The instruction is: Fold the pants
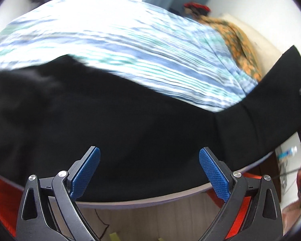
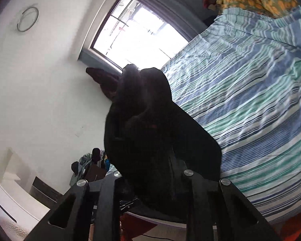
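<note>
Black pants (image 1: 114, 124) lie across the near edge of a bed with a blue, green and white striped sheet (image 1: 130, 46). One end of the pants rises at the right (image 1: 279, 84), held up by my right gripper at the frame edge. My left gripper (image 1: 149, 166) is open with its blue pads (image 1: 86, 170) over the near hem, holding nothing. In the right wrist view the pants (image 2: 150, 132) bunch up over my right gripper (image 2: 150, 172) and hide its fingers, which are shut on the fabric. The striped sheet (image 2: 250, 92) lies beyond.
An orange flowered cloth (image 1: 240, 46) and a red item (image 1: 196, 6) lie at the far corner of the bed. A window (image 2: 136, 36) and a white wall stand beyond the bed. A pile of clothes (image 2: 90, 164) sits by the wall. Wooden floor (image 1: 150, 217) shows below the bed edge.
</note>
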`<state>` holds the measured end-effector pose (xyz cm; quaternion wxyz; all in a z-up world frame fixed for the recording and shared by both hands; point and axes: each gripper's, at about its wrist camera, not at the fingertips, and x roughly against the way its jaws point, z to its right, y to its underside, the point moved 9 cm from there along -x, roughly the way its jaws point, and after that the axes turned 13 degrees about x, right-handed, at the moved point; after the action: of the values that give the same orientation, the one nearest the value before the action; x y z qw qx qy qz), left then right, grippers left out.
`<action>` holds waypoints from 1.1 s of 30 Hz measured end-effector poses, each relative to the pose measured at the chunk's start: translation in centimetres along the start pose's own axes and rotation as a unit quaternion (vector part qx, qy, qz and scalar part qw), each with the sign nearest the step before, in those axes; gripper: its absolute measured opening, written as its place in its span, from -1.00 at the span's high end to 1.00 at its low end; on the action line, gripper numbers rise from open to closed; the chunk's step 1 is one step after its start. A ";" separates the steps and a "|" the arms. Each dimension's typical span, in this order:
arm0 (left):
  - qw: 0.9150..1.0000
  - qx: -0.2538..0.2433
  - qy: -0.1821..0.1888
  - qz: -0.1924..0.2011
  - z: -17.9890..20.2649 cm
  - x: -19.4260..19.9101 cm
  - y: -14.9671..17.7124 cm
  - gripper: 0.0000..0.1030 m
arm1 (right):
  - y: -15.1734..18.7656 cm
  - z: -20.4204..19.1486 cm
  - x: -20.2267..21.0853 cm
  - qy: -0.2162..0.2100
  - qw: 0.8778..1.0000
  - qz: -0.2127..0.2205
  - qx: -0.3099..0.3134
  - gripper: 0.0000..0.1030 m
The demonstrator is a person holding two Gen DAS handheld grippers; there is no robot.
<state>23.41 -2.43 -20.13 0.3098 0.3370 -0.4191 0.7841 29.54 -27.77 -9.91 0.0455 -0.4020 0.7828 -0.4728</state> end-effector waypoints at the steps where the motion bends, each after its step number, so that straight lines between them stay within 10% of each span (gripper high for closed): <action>1: 1.000 0.009 -0.004 0.005 -1.3 0.3 -0.2 -0.93 | 0.9 -1.5 -1.6 -0.003 1.000 -0.009 0.005 0.54; 5: 0.999 0.043 -0.004 0.022 -5.1 0.6 -1.3 -0.92 | 7.3 -6.0 -9.8 0.014 0.996 -0.062 0.066 0.50; 9: 0.996 0.080 0.000 0.035 -7.6 1.4 -2.2 -0.92 | 17.6 -7.3 -18.2 0.055 0.964 -0.203 0.163 -0.62; 15: 0.995 0.072 0.051 0.044 -7.9 2.7 -2.0 -0.88 | 21.2 -7.7 -14.5 0.097 0.929 -0.217 0.285 -0.70; 18: 0.996 0.001 0.090 0.014 -4.0 1.4 -1.1 -0.32 | 20.8 -6.6 -11.4 0.133 0.916 -0.201 0.322 -0.78; 20: 0.995 -0.042 0.084 -0.015 -2.0 -0.1 0.3 0.05 | 21.7 -6.3 -9.5 0.146 0.915 -0.206 0.314 -0.79; 28: 0.998 -0.042 0.003 -0.051 -1.6 -4.0 2.0 0.07 | 22.4 -3.7 -8.4 0.143 0.932 -0.211 0.259 -0.79; 30: 0.997 -0.053 0.012 -0.054 -1.3 -4.1 2.1 0.34 | 22.5 -3.5 -8.5 0.139 0.933 -0.209 0.257 -0.79; 31: 0.997 -0.058 0.011 -0.055 -1.3 -4.2 2.2 0.84 | 22.5 -3.5 -8.4 0.139 0.934 -0.208 0.257 -0.79; 33: 0.997 -0.055 0.023 -0.056 -0.9 -3.6 3.0 0.90 | 22.3 -3.4 -8.3 0.140 0.936 -0.198 0.256 -0.79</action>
<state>22.90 -3.72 -24.69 0.3804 0.3241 -0.4348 0.7491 20.50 -14.73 -27.93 -0.0579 -0.4531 0.5380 -0.7084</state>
